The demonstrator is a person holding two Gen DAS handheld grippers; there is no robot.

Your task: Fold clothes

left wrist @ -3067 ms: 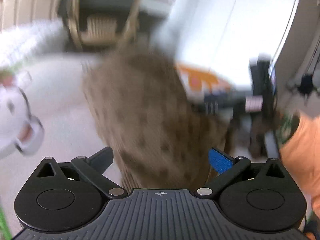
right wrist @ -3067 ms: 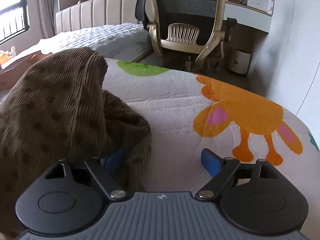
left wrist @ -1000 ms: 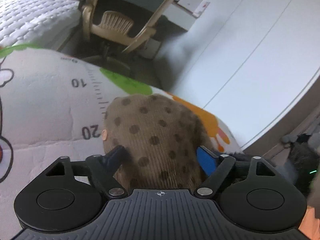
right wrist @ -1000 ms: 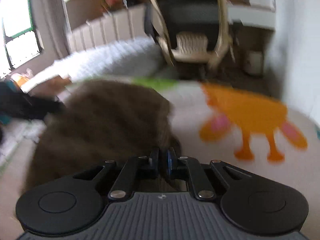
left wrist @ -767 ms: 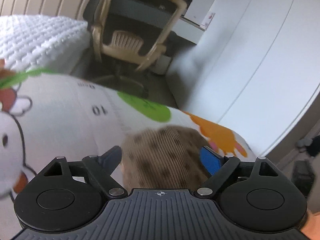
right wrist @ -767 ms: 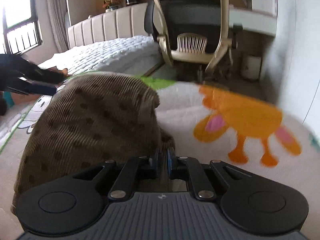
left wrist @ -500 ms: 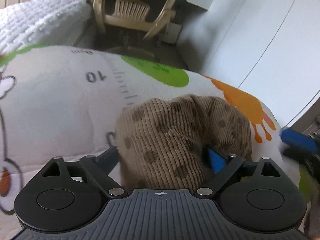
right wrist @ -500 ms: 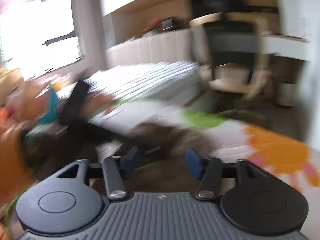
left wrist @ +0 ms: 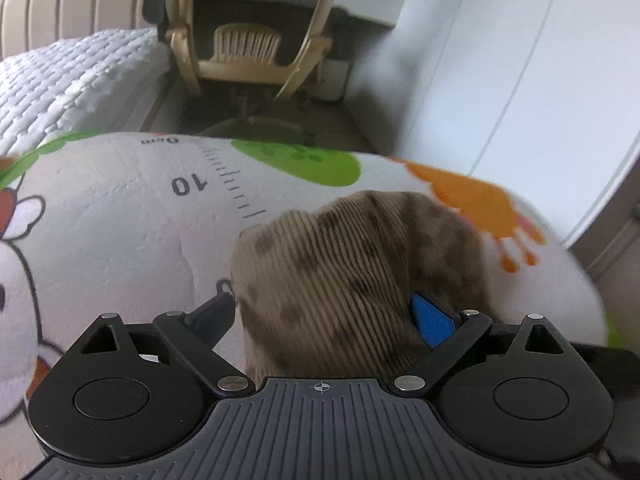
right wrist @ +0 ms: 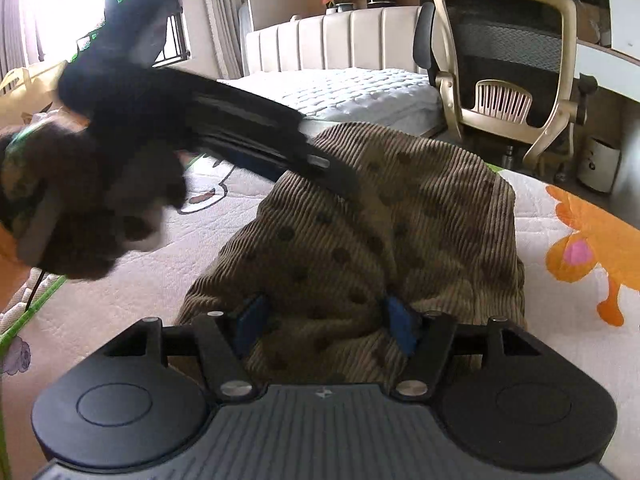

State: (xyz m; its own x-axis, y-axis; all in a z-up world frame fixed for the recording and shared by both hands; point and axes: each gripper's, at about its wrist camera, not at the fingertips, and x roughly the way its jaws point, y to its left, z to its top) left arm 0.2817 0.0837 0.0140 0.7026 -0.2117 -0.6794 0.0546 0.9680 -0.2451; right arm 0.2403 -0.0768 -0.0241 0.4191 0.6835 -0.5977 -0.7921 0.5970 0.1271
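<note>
A brown corduroy garment [left wrist: 344, 264] with dark dots lies bunched on a white printed mat [left wrist: 112, 216]. My left gripper [left wrist: 324, 316] stands wide open astride the garment's near end, and its pads do not press the cloth. In the right wrist view the same garment [right wrist: 400, 220] forms a mound on the mat [right wrist: 132, 288]. My right gripper [right wrist: 326, 324] straddles its near edge with the jaws opening and cloth loose between the blue pads. The left gripper [right wrist: 320, 162], held by a dark-gloved hand [right wrist: 100, 200], reaches onto the mound from the left.
A beige office chair [right wrist: 504, 80] stands beyond the mat's far edge. Next to it is a bed with a white quilted mattress [right wrist: 352, 92]. White wardrobe doors [left wrist: 500, 80] run along the right. A small white bin [right wrist: 600, 164] sits under the desk.
My right gripper was shut on the garment a second ago and now has its jaws apart. The left gripper has sunk a little and rolled. The garment has settled into a lower mound.
</note>
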